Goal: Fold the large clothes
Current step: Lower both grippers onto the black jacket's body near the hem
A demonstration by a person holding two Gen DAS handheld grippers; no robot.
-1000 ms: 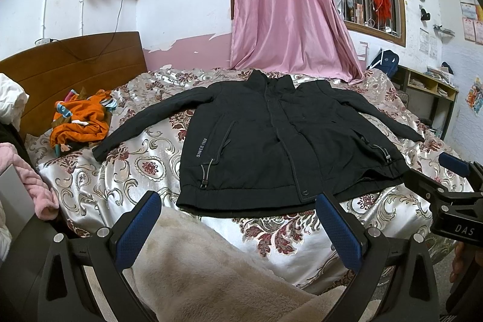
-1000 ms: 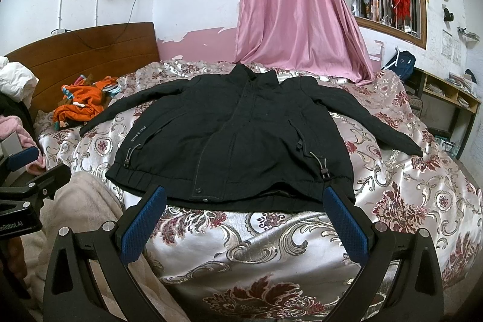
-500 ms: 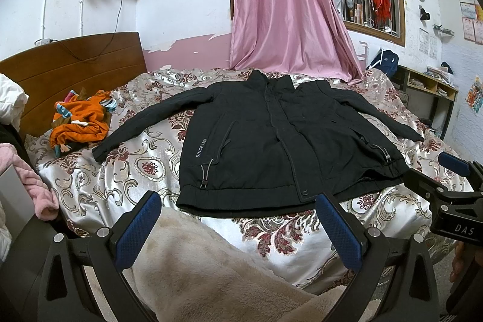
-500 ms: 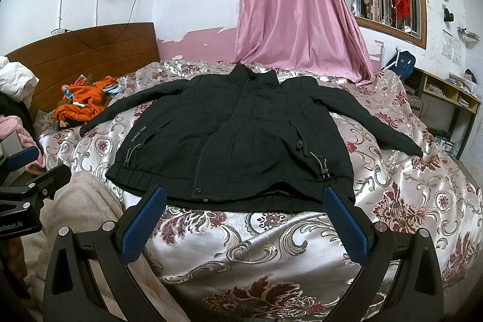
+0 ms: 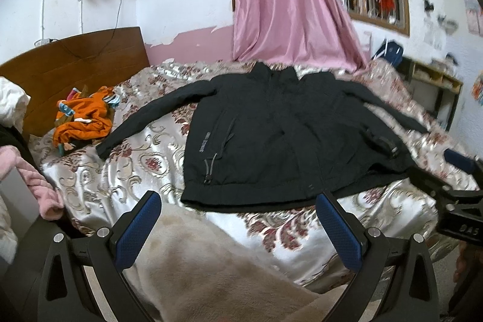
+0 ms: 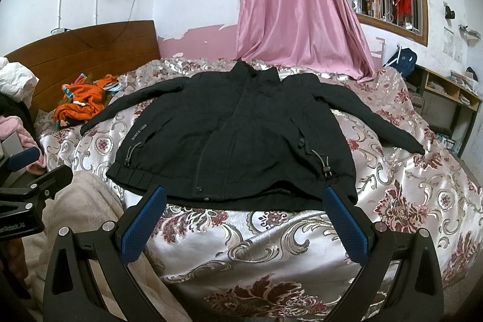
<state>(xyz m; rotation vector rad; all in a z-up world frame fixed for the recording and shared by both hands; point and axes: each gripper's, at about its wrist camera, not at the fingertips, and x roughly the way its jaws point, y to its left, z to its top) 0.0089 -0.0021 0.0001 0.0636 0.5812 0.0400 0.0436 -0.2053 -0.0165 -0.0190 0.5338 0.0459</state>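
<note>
Black jacket [image 6: 235, 135] lies flat ahead, hem nearest you, sleeves spread L-R; both tools wide, empty: left tool [image 5: 238, 227], right tool [image 6: 246, 224].

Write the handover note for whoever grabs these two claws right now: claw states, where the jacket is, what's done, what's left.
Left claw: open, empty, short of the bed's near edge, over a beige blanket.
Right claw: open, empty, pointing at the jacket's hem from just in front of it.
Black jacket: spread flat, front up, closed, on the floral bedspread; collar toward the pink curtain, both sleeves stretched out to the sides.
Orange clothes lie bunched by the headboard, away from the jacket.
Done: jacket laid out; no fold made.
Left: all of the folding, probably sleeves in first, then the body.
</note>
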